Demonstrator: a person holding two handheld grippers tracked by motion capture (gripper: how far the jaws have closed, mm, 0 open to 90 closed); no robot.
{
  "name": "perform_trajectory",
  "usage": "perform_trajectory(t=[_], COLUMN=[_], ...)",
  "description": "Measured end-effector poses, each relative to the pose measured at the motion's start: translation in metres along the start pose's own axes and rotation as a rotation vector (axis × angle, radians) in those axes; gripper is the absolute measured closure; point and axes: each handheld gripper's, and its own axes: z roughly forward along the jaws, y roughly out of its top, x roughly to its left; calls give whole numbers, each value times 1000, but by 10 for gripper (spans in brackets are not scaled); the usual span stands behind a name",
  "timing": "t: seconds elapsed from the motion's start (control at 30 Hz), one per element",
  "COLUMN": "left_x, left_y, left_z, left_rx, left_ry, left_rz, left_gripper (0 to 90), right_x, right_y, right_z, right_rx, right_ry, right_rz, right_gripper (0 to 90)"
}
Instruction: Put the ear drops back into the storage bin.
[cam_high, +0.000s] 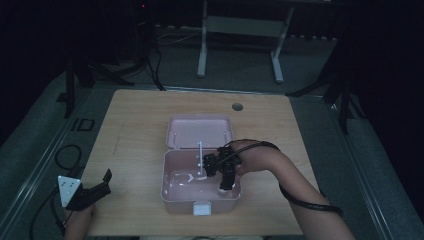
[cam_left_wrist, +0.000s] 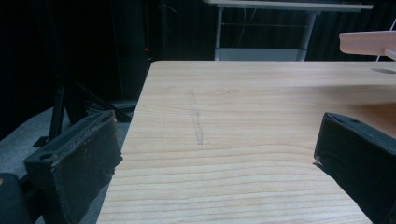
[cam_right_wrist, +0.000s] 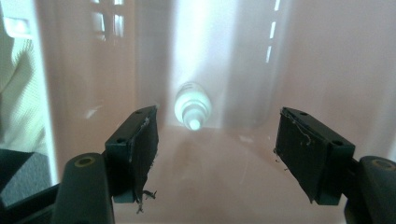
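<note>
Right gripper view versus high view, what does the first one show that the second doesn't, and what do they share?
Right gripper view alone: a small white bottle with its nozzle end towards the camera, lying against the pink inner wall, between the open jaws of the right tongs.

High view alone: the whole wooden table, the pink box's raised lid, its white front latch, and the left tongs held open at the table's left corner.

Both: the pink box interior, with the right tongs reaching into it.

Dim lab: tripods, cables, workbench.
</note>
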Motion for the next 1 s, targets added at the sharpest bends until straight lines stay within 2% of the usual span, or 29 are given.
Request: perform_trajectory(t=[0.03,0.2,0.27,0.3,0.4,0.73,1.0], left_x=[0,0,0,0,0,0,0], left_y=[0,0,0,0,0,0,0], left_z=[0,0,0,0,0,0,0], left_rx=[0,1,1,2,2,3,2], left_ry=[0,-1,-1,-1,0,2,1], left_rz=[0,0,0,1,2,3,3], left_gripper=[5,5,5,4,5,5,5], right_x=[-2,-5,-5,-6,-6,-6,-7], right_y=[-5,-19,-22,-29,-38,-69,-95], right_z=[-7,-22,-25,-31,-36,-41,-28], right_rx=[-13,-55,-65,-85,-101,-151,-156], right_ry=[-7,-12,-11,-6,-7,-19,-34], right_rz=[25,71,70,93,117,183,254], right_gripper=[237,165,154,145,141,138,138])
